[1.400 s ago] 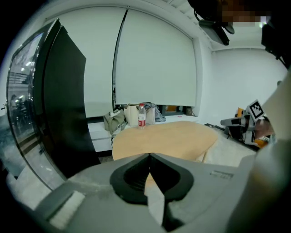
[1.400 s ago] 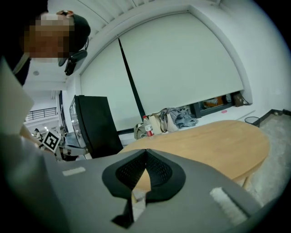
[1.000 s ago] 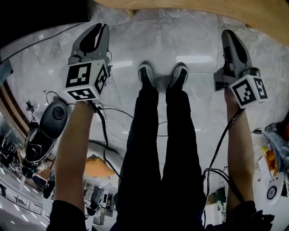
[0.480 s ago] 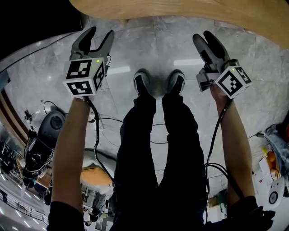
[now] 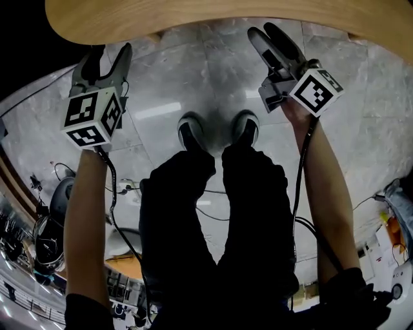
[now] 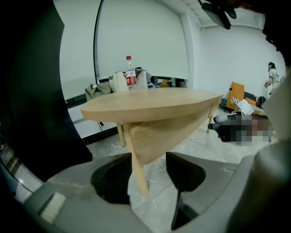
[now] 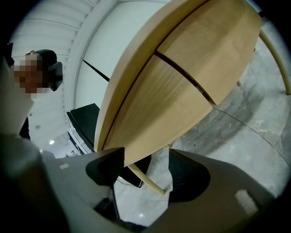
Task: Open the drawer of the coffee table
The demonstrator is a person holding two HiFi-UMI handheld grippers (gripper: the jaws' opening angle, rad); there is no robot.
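The light wooden coffee table [image 5: 213,16] curves across the top of the head view. In the left gripper view its round top [image 6: 150,102] rests on a curved wooden front [image 6: 168,134] and slim legs [image 6: 138,175]. In the right gripper view that front [image 7: 154,109] appears tilted, and a dark seam [image 7: 184,78] splits it into two panels. My left gripper [image 5: 106,55] [image 6: 148,170] hangs just short of the table's left edge. Its jaws are opening with nothing between them. My right gripper [image 5: 263,31] [image 7: 145,173] is close under the table's rim, and its empty jaws are opening too.
A water bottle [image 6: 131,75] and bags [image 6: 113,84] stand on the table's far side. The person's legs and shoes [image 5: 216,129] are between the grippers. Cables [image 5: 122,187] trail over the grey marble floor. A dark cabinet [image 7: 84,120] stands beyond the table.
Both grippers have moved toward the table, which now fills more of the top of the head view. Both pairs of jaws went from shut to apart.
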